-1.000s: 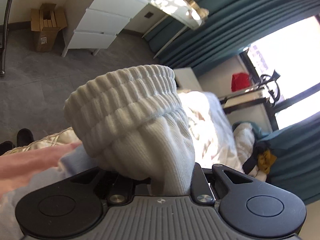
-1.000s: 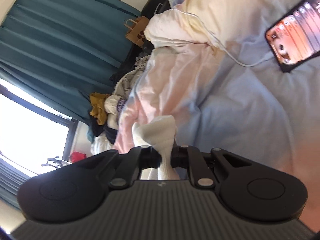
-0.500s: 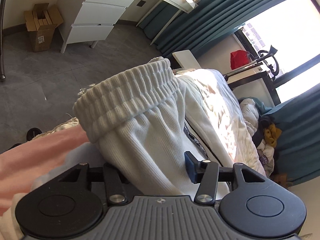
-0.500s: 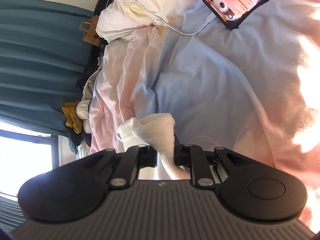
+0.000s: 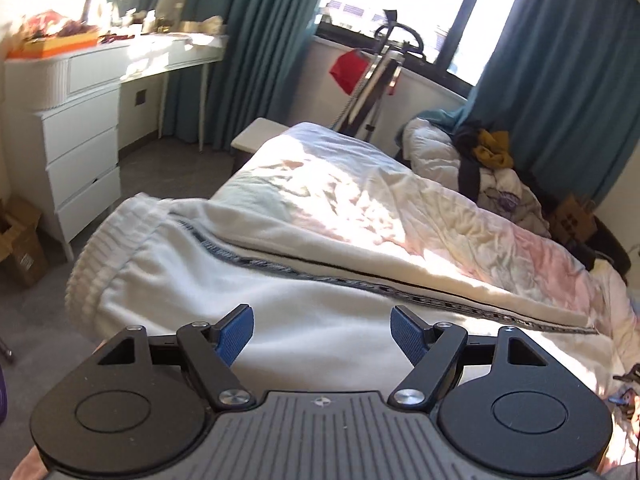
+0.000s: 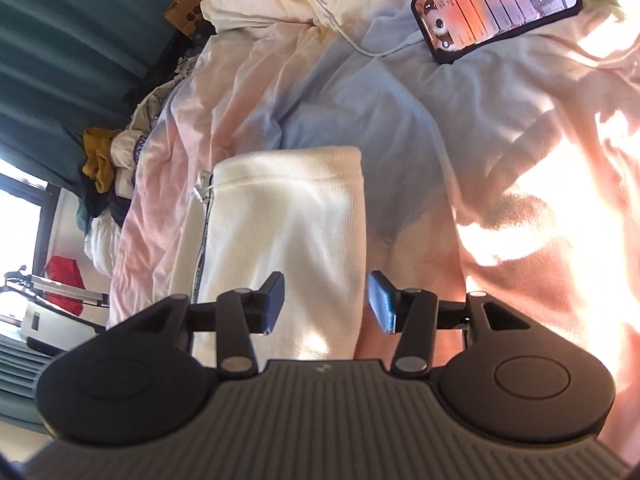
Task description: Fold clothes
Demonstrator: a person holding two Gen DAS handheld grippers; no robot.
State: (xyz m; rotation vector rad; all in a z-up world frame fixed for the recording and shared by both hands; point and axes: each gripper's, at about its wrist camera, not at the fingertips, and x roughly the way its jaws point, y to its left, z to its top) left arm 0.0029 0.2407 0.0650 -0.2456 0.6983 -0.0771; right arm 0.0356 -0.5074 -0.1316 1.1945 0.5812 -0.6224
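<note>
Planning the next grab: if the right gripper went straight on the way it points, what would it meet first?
Probably the white trousers lying between the open right gripper and the duvet; depth is unclear.

Ahead of me, sun pours through a dark-framed window (image 5: 404, 4) between teal curtains (image 5: 256, 40). A white dresser (image 5: 80, 152) stands on grey floor (image 5: 160, 160), beside the rumpled bed (image 5: 360, 192).
</note>
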